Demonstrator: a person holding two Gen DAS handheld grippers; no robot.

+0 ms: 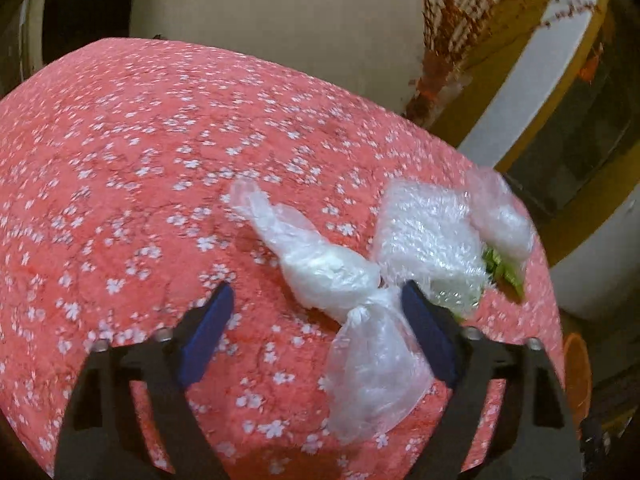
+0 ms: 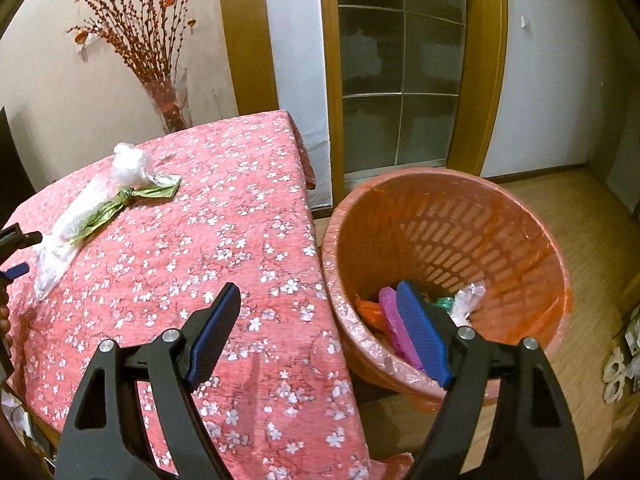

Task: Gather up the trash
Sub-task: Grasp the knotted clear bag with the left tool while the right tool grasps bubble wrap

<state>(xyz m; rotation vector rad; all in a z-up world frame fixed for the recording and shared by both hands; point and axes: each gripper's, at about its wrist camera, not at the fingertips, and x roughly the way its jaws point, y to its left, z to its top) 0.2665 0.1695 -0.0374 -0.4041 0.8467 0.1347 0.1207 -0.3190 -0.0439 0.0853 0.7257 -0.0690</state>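
Near the table's [image 2: 224,208] right edge, clear bags [image 1: 332,268] were seen lying, with bare cloth left of them. The left gripper [image 1: 316,300] was angled down, jaws parted, one bag between them ungripped. The right gripper [image 2: 320,300], wide and empty, was held beside the bin [image 2: 448,216].

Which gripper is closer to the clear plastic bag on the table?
Left. The left gripper has the clear plastic bag between its open fingers; the right gripper hangs apart, between table edge and bin.
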